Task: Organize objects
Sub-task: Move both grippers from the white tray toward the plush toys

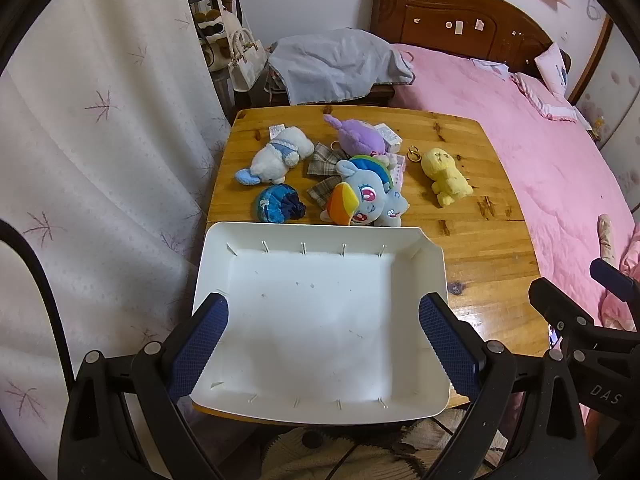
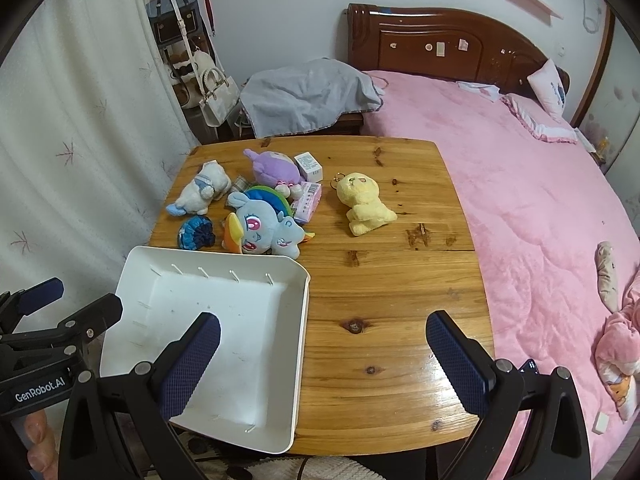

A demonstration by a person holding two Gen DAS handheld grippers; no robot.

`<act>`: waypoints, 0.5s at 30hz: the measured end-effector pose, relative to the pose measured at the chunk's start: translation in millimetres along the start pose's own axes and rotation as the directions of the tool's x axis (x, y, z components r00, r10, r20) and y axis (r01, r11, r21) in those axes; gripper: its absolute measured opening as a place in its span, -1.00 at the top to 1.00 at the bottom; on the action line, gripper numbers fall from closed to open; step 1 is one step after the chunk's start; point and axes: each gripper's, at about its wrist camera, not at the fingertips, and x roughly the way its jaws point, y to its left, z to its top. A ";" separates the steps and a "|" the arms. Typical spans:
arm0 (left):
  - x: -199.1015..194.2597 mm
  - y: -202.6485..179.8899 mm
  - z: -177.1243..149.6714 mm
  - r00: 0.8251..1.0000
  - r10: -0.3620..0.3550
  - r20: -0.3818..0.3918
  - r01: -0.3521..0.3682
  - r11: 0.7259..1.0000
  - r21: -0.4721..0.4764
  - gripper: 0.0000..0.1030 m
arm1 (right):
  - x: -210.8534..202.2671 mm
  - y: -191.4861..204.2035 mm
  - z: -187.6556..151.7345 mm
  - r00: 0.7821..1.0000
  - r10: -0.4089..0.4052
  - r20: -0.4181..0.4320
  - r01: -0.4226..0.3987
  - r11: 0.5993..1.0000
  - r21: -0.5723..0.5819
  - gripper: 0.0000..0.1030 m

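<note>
An empty white tray (image 1: 248, 240) (image 2: 298, 320) lies at the near left of a wooden table (image 1: 492, 264) (image 2: 384, 288). Beyond it sit several soft toys: a white dog (image 1: 280, 154) (image 2: 202, 192), a purple plush (image 1: 358, 134) (image 2: 274, 166), a blue pony (image 1: 370, 194) (image 2: 262, 228), a yellow plush (image 1: 444, 176) (image 2: 362, 202) and a blue knitted ball (image 1: 278, 203) (image 2: 196, 233). My left gripper (image 1: 323, 312) hangs open above the tray, holding nothing. My right gripper (image 2: 323, 332) stands open over the tray's right rim and bare wood, also holding nothing.
Plaid cloth pieces (image 1: 324, 158) and small boxes (image 2: 308, 168) lie among the toys. A bed with a pink cover (image 1: 552, 152) (image 2: 520, 200) borders the table's right side. A white curtain (image 1: 100, 160) hangs at the left; a grey cloth (image 2: 308, 96) lies behind the table.
</note>
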 end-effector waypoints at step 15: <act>4.4 -0.3 0.4 0.998 -0.059 -0.015 0.060 0.995 0.081 -0.89 | 4.3 2.9 -1.5 0.999 -0.035 -0.008 0.036 0.998 0.046 -1.00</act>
